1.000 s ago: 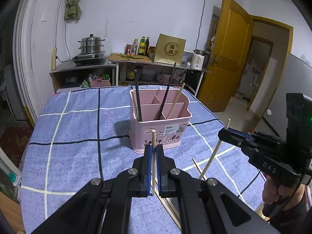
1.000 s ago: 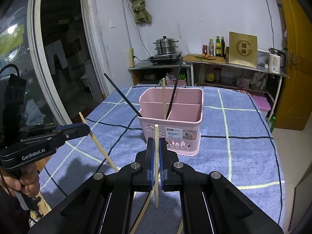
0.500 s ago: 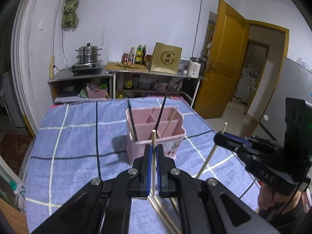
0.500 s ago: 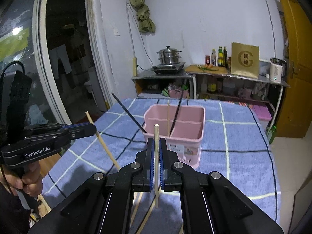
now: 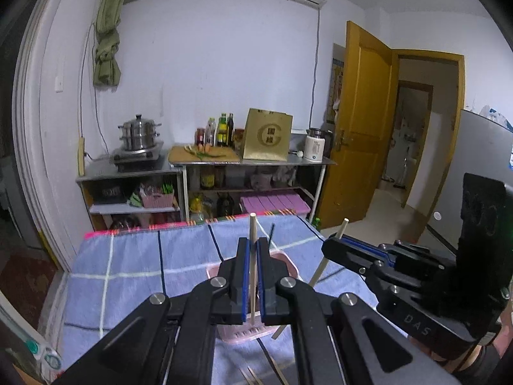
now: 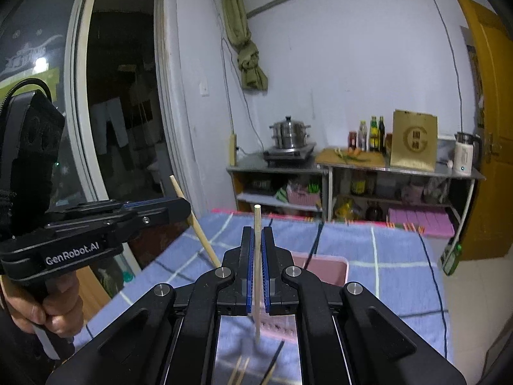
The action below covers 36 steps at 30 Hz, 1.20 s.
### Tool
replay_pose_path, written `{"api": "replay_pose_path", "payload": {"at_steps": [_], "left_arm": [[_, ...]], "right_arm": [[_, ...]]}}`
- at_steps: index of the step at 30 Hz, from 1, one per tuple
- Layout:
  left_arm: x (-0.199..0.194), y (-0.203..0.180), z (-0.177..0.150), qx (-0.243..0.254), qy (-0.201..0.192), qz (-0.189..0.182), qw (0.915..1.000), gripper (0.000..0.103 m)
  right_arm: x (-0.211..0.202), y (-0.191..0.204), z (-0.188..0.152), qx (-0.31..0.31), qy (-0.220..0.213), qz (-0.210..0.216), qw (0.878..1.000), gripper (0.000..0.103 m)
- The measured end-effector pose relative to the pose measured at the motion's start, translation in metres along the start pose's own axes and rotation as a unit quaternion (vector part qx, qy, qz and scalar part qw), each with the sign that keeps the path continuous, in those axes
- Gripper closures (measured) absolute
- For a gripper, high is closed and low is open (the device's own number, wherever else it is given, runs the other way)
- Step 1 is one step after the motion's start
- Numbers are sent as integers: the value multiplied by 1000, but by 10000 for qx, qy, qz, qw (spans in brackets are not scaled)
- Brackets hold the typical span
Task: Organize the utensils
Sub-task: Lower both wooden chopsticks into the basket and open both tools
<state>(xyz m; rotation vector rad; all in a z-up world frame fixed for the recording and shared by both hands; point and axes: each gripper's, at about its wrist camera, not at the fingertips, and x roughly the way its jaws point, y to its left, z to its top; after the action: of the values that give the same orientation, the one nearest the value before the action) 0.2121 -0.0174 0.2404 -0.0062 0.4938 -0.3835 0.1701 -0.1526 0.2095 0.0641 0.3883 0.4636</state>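
Now both grippers — left, right — each pinching a chopstick, have lifted above the pink basket, ready to drop them in.

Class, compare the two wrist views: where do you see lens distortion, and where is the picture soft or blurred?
Left wrist view: fisheye bows the door and darkens the corners; the blue cloth looks slightly smeared. Right wrist view: the window frame curves; the cloth's far edge is soft.

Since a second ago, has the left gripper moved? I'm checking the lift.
Yes. The left gripper, shut on a wooden chopstick, rose: the pink basket dropped from above its fingertips to behind them.
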Motion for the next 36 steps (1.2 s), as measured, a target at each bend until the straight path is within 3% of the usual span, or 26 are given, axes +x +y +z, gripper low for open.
{"api": "replay_pose_path", "payload": {"at_steps": [5, 13, 36], "left_arm": [[17, 6, 12, 14, -55, -15, 10000, 99], [58, 21, 5, -45, 126, -16, 9999, 99], [124, 28, -31, -99, 845, 33, 9964, 99]], "right_arm": [[15, -5, 9, 13, -119, -51, 9999, 99], [43, -12, -1, -26, -129, -123, 9998, 99], [95, -34, -37, 139, 551, -204, 9982, 99]]}}
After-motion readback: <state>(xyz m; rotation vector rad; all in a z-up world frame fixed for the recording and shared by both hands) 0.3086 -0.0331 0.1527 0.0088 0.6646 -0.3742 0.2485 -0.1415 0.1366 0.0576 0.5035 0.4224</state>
